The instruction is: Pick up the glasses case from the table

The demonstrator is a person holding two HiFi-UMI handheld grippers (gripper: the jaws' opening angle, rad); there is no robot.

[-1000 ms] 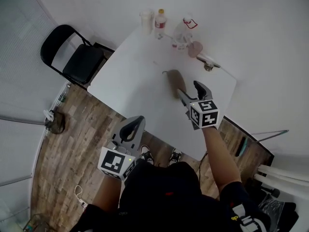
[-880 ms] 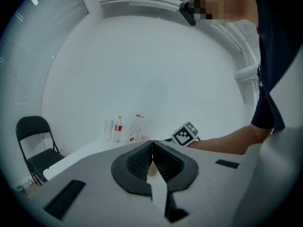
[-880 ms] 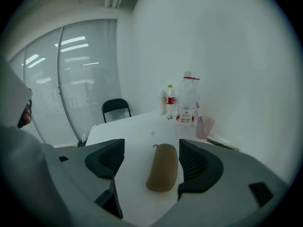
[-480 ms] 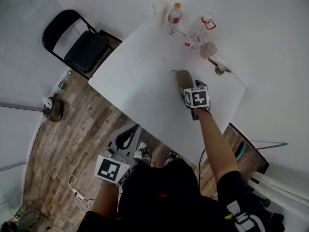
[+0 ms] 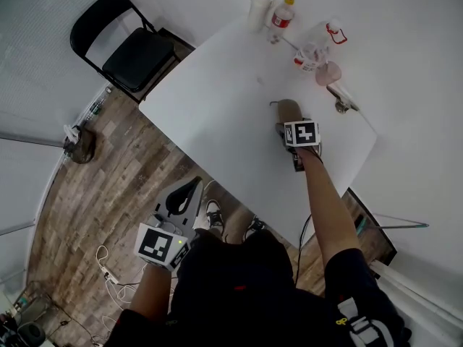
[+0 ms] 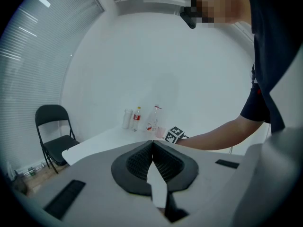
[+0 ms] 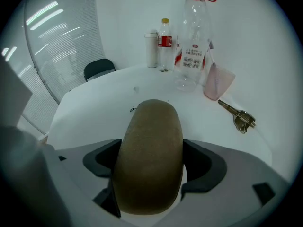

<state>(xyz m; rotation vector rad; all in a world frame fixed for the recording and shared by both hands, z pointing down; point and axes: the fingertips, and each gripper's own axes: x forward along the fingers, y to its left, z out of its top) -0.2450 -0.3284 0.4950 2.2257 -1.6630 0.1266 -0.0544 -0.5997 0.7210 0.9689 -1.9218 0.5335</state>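
Grey pads pressed flat together on nothing, the left gripper [image 5: 194, 183] hangs well to the left of the glasses case [image 5: 289, 110], out past the edge of the white table [image 5: 217, 114] on which the case lies, and is plainly the farther of the two tools. Brown and rounded, the case rests flat, its long axis running straight away from the right gripper [image 7: 152, 162] along the line that gripper points, so only its narrow width has to be spanned. Tilted down over the case's near end, that gripper has just been opening its jaws. They stand wide, one on each side of the case, with the near end between them and no squeeze evident. A clear bottle [image 7: 194, 41] stands beyond the case's far end and a bunch of keys [image 7: 239, 117] lies to its right, both apart from it. By the look of it, the coming move needs only a closing across the width, then a lift.
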